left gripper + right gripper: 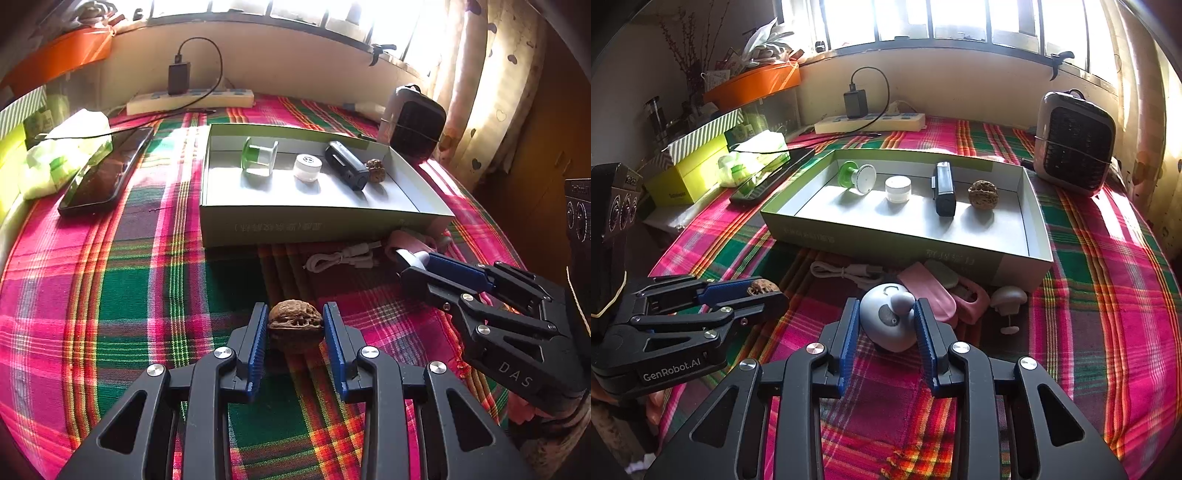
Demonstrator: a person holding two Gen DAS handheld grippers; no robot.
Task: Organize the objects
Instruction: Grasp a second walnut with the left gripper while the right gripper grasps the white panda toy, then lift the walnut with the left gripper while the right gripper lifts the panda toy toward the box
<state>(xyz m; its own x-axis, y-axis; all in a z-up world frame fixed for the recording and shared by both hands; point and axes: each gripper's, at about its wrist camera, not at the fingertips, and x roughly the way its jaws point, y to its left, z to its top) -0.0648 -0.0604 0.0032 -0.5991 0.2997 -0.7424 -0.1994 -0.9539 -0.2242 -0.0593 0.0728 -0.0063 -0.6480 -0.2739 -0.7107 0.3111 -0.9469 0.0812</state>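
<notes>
Our left gripper (295,325) clamps a walnut (294,325) between its blue pads (258,343), low over the plaid tablecloth (147,288). From the right wrist view we see that same left gripper (772,291) at the left edge with the nut in its jaws. Our right gripper (886,325) has its pads against both sides of a grey rounded gadget (886,321) with a small knob on top; no gap shows on either side.

Moving rightward across the cloth, a dark phone (107,173) lies beside a pack of tissues (62,155). Next comes the shallow cardboard box (827,236), and inside it, from left to right, stand a green spool (857,177), a small white jar (897,188), a black rectangular device (945,194) and a second walnut (982,194). Just before the box's front wall lie a white cable (842,273), a pink case (934,295) and a white mushroom-shaped piece (1008,299). A small heater (1071,147) stands at the far right.
</notes>
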